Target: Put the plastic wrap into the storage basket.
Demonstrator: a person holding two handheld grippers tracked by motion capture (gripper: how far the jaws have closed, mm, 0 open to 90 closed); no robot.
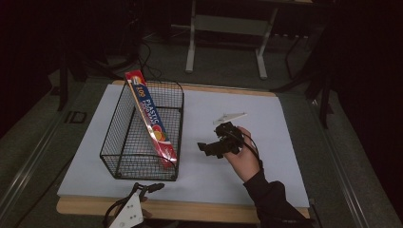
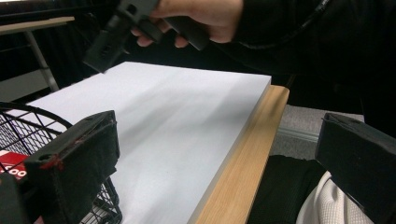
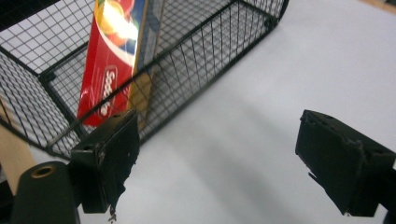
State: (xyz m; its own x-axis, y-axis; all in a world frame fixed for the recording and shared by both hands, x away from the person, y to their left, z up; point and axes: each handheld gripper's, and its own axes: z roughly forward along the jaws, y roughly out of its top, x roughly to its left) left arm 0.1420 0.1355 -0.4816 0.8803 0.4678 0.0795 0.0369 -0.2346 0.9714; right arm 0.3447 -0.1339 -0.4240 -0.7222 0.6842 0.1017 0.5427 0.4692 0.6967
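Right claw [image 1: 205, 147], held in the person's right hand [image 1: 244, 159] above the white-covered wooden worktop [image 1: 266, 142]: jaws wide apart, nothing between them. Just beyond its jaws stands the black wire-mesh basket [image 1: 124, 164]. Inside leans a long red-and-blue cardboard box of plastic wrap [image 1: 151, 119], long axis tilted, low end in the basket corner nearest the right claw, high end rising past the far rim. The high view reads "100" and "PLASTIC" on its face; the right gripper view [image 3: 114, 56] instead shows a partial white logo on red, not legible. Left claw [image 1: 152, 186] sits at the worktop's near edge, just before the basket [image 2: 28, 126]; its own view shows jaws wide apart and empty, and the right hand [image 2: 205, 18] beyond.
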